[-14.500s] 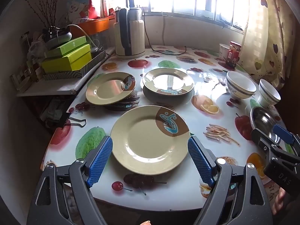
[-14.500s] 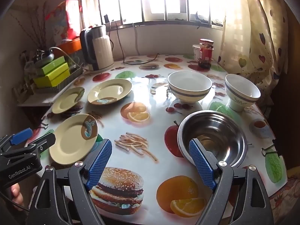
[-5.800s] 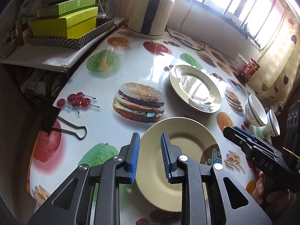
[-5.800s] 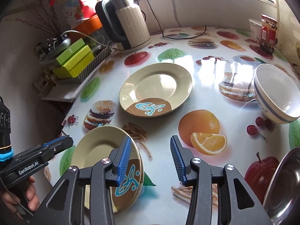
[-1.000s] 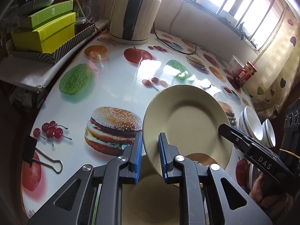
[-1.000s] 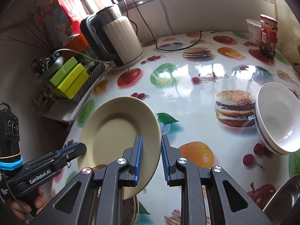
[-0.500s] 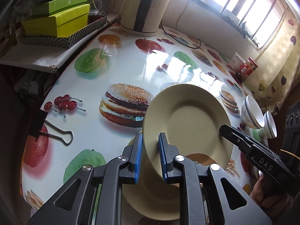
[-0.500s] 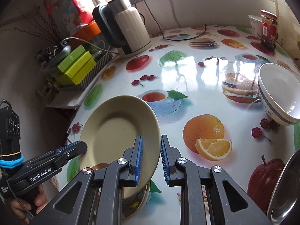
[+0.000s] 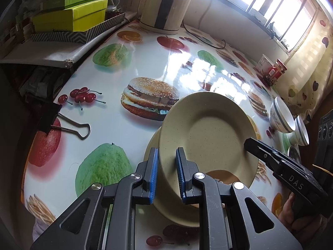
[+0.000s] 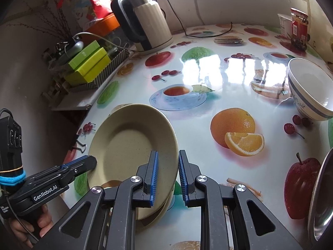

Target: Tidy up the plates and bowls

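Observation:
A plain cream plate [image 9: 208,133] hangs tilted over a matching plate [image 9: 177,212] that lies on the table and shows a brown patch. My left gripper [image 9: 166,175] is shut on the tilted plate's near rim. My right gripper [image 10: 168,177] is shut on the opposite rim of the same plate [image 10: 129,143]. Each wrist view shows the other gripper's tip against the plate. Two white bowls with grey bands [image 9: 281,114] stand at the right, and one of them [image 10: 310,91] is large in the right wrist view. A steel bowl [image 10: 320,198] sits at the right edge.
An electric kettle [image 10: 147,23] with its cord stands at the back. Green boxes [image 9: 70,14] sit on a shelf to the left. A binder clip [image 9: 50,120] lies near the left table edge. A red jar [image 10: 298,29] is at the far right.
The plate held by both grippers has come down and nearer, from above the table's middle to just over the plate lying at the near edge. Both grippers stay shut on it.

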